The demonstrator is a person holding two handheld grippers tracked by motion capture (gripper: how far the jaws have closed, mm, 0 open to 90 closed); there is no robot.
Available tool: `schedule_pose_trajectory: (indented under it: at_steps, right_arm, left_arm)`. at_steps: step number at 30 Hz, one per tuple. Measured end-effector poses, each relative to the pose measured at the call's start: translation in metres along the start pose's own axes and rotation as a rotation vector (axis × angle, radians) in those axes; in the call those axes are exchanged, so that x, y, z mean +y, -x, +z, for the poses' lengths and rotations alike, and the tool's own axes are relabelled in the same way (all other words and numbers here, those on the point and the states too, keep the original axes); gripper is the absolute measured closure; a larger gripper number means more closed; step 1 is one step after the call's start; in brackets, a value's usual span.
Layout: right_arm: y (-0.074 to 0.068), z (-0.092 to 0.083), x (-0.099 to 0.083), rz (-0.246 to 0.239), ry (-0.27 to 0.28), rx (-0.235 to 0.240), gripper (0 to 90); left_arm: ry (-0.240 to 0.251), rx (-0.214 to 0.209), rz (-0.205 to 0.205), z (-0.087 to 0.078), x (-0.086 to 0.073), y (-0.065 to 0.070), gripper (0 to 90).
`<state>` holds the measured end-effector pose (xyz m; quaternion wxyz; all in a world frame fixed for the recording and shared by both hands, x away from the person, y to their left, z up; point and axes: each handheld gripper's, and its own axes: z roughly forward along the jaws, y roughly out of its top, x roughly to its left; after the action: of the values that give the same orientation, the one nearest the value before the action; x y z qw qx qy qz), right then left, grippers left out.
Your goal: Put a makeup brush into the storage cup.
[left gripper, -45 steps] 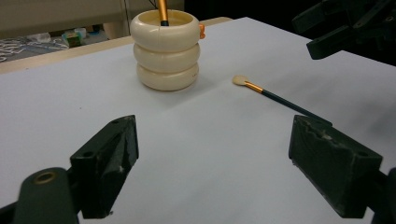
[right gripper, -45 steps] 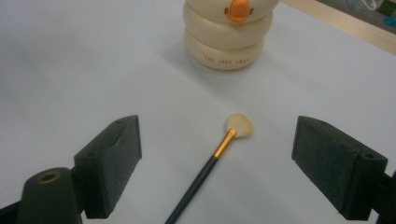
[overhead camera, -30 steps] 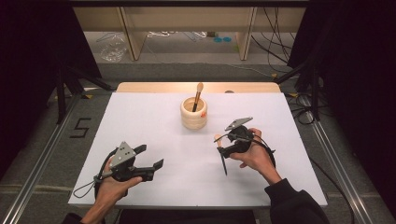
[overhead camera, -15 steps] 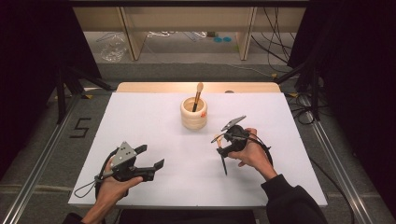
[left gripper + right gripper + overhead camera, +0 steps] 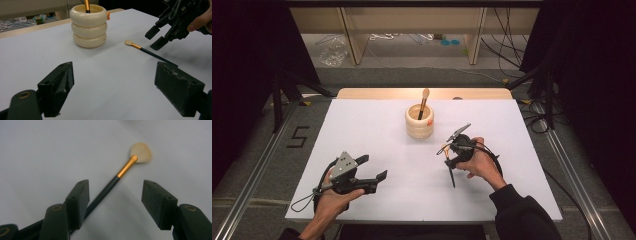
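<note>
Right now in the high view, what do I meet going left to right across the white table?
Left gripper → ringed cream holder with a brush standing in it → fan brush lying flat → right gripper.

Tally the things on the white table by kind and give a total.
Brushes: 2, one lying flat, one standing in the holder
Ringed cream holder: 1
Hand-held grippers: 2, left and right
Total: 5
</note>
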<state>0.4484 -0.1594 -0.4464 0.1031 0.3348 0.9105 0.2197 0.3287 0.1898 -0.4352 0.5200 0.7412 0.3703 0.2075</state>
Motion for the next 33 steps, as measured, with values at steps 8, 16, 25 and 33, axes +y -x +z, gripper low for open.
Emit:
schedule_pose_trajectory:
  at_steps: [8, 16, 25, 33]
  right_arm:
    - [-0.001, 0.005, 0.003, -0.017, -0.027, 0.0, 43.8]
    - [0.0, 0.009, 0.005, -0.029, -0.056, 0.023, 54.3]
    - [0.001, 0.013, 0.008, -0.027, -0.094, 0.046, 58.7]
    - [0.0, 0.019, 0.011, -0.037, -0.131, 0.053, 62.1]
  left_arm:
    - [0.003, -0.004, -0.02, 0.0, -0.001, 0.0, 15.8]
    - [-0.001, 0.002, -0.015, 0.0, 0.0, 0.0, 15.8]
    - [-0.003, 0.0, -0.013, 0.0, 0.0, 0.0, 15.8]
    - [0.002, -0.002, -0.023, 0.0, -0.001, 0.0, 15.8]
